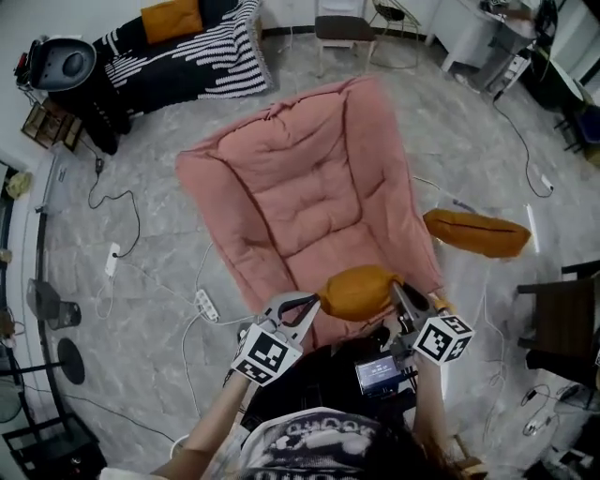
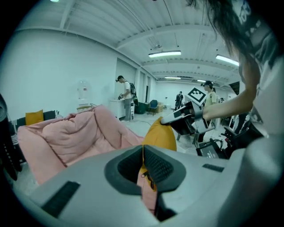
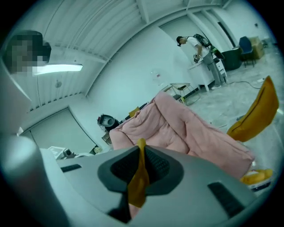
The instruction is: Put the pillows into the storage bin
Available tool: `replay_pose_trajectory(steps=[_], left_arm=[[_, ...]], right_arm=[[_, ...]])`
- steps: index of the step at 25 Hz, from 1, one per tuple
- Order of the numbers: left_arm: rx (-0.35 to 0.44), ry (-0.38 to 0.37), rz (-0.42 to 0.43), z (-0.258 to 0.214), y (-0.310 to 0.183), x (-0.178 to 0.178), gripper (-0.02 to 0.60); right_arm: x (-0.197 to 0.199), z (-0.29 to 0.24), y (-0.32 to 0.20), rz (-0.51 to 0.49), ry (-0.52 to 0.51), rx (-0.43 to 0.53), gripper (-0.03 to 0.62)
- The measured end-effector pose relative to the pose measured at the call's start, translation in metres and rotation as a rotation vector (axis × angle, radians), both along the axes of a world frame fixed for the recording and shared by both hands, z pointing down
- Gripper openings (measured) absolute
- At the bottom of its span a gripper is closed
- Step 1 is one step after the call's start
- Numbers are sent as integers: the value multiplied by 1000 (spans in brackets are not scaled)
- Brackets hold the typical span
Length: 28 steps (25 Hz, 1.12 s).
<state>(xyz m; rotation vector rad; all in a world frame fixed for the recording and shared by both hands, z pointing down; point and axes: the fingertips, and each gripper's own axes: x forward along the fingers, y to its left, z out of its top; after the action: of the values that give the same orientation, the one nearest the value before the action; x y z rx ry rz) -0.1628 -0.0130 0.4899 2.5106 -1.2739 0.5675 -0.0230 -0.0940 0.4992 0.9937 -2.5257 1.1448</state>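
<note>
I hold an orange pillow [image 1: 359, 291] between both grippers, lifted above the near edge of a big pink floor cushion [image 1: 309, 178]. My left gripper [image 1: 314, 303] is shut on the pillow's left end; in the left gripper view its jaws [image 2: 143, 153] pinch the orange fabric [image 2: 159, 135], and the right gripper [image 2: 177, 117] clamps the far end. My right gripper [image 1: 401, 293] is shut on the right end, with a fold of orange cloth [image 3: 139, 177] between its jaws [image 3: 141, 155]. A second orange pillow [image 1: 473, 232] lies on the floor to the right. I see no storage bin.
A third orange pillow [image 1: 172, 19] rests on a black-and-white striped mattress [image 1: 197, 56] at the back left. Cables and a power strip [image 1: 206, 305] run over the floor on the left. A chair [image 1: 342, 28] stands at the back. People [image 2: 126, 95] stand far off.
</note>
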Motion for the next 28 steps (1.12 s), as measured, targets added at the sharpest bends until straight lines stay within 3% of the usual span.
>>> replay_pose_trajectory(steps=[4, 11, 15, 20, 28], left_arm=[[11, 21, 100, -5, -7, 45, 14], [-9, 23, 243, -1, -23, 124, 14], [-10, 21, 300, -3, -34, 172, 14], [-39, -2, 337, -2, -45, 225, 14], [-82, -30, 300, 7, -78, 298, 14]], right_arm=[[69, -22, 18, 110, 32, 27, 31], [220, -61, 41, 428, 65, 82, 31], [302, -66, 39, 554, 108, 102, 31], [375, -36, 20, 624, 128, 68, 29], [453, 38, -62, 618, 131, 7, 29]])
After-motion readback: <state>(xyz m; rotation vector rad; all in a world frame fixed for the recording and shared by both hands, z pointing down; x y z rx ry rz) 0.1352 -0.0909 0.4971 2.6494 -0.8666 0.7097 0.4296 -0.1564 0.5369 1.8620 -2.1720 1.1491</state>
